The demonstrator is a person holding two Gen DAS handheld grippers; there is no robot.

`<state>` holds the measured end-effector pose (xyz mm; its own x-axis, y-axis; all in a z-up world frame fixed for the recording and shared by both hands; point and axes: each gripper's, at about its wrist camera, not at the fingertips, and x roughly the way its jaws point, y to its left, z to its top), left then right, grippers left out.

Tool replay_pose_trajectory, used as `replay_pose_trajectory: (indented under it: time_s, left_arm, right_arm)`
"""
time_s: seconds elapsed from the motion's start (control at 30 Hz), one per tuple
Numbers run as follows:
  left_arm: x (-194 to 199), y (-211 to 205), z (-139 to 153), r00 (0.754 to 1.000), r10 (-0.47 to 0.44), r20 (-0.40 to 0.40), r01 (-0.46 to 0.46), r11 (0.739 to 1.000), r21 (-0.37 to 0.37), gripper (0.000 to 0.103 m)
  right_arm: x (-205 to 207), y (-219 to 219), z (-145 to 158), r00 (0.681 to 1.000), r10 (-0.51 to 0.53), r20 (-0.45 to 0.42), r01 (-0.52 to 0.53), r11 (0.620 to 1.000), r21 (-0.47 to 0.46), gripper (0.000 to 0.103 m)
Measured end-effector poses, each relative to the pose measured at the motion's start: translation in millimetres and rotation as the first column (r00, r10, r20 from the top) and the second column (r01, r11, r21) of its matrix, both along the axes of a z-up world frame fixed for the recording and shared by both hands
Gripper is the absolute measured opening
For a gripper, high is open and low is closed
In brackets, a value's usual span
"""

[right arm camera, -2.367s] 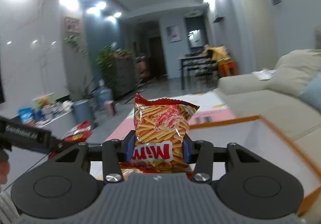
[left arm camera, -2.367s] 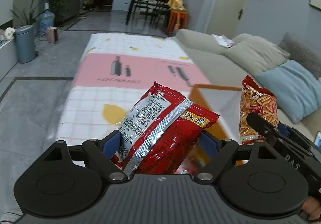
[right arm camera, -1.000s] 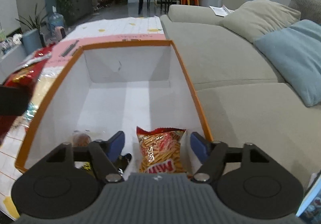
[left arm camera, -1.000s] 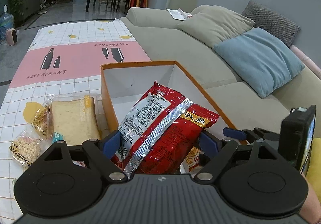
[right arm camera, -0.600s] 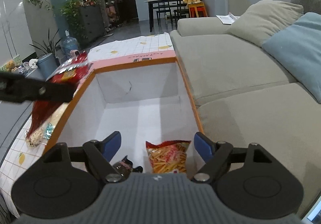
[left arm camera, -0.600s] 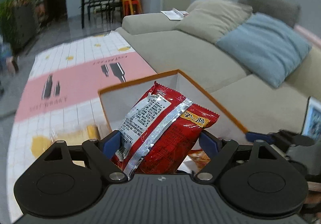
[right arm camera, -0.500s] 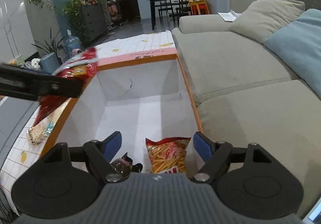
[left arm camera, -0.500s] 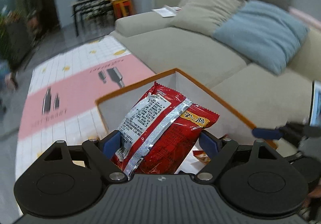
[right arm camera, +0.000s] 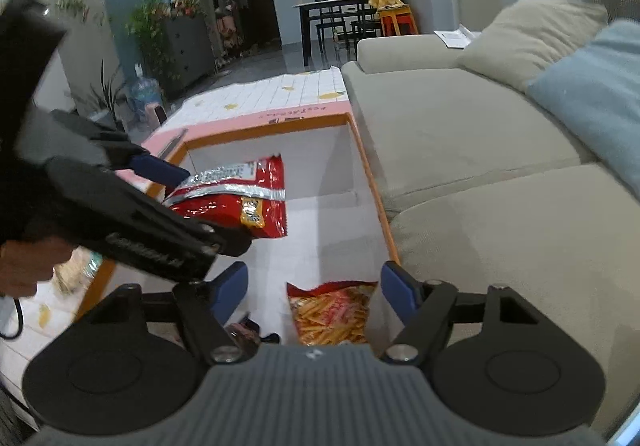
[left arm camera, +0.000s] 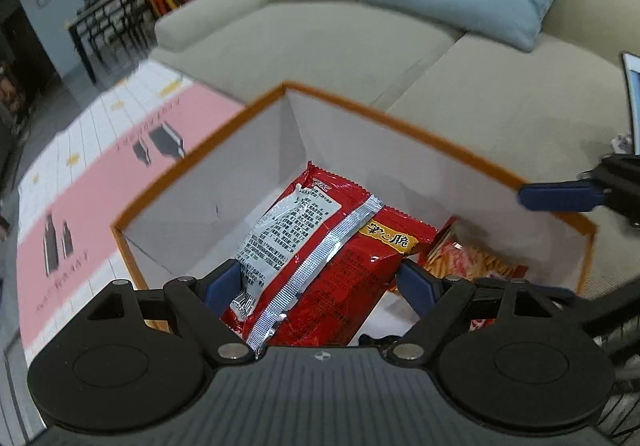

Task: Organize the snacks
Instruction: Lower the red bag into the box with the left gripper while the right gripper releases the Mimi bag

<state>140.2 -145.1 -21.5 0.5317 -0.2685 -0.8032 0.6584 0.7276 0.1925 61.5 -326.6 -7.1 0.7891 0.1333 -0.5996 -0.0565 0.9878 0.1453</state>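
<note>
Left gripper (left arm camera: 320, 278): clamped on red foil snack packet (left arm camera: 320, 258), over orange-rimmed white cardboard box (left arm camera: 400, 118).
Right gripper (right arm camera: 314, 292): wide apart, just narrowed slightly, empty, above orange chip-stick bag (right arm camera: 332, 314) at box's near edge.

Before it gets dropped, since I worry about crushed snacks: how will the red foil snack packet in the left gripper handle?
The red foil snack packet probably feels light and puffy: it juts out unsupported from the left gripper without sagging. Its glossy film looks slippery. It would likely land softly in the orange-rimmed white box, though the contents may be brittle.
</note>
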Motion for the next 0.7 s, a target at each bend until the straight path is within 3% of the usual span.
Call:
replay_pose_trajectory:
  time_s: [0.13, 0.33, 0.47, 0.7]
  left_arm:
    - [4.9, 2.3, -8.5, 0.999, 0.015, -0.042, -0.014, 1.000, 0.015, 0.098]
    - [15.6, 17.5, -17.2, 0.979, 0.003, -0.206, -0.005, 1.000, -0.007, 0.102]
    - [8.0, 26.1, -14.8, 0.988, 0.004, -0.157, -0.010, 0.999, -0.037, 0.102]
    - [22.3, 33.8, -10.6, 0.979, 0.146, -0.140, -0.162, 0.981, -0.106, 0.102]
  right_arm:
    - [0.1, 4.2, -0.8, 1.000, 0.010, -0.004, -0.010, 0.999, -0.042, 0.072]
    - [-0.3, 8.1, -1.8, 1.000, 0.024, -0.001, -0.024, 0.996, -0.080, 0.076]
    - [-0.3, 4.7, -1.5, 1.000, 0.019, 0.002, -0.019, 0.998, -0.057, 0.076]
    - [-1.3, 8.6, -2.9, 1.000, 0.023, 0.004, -0.023, 0.996, -0.085, 0.077]
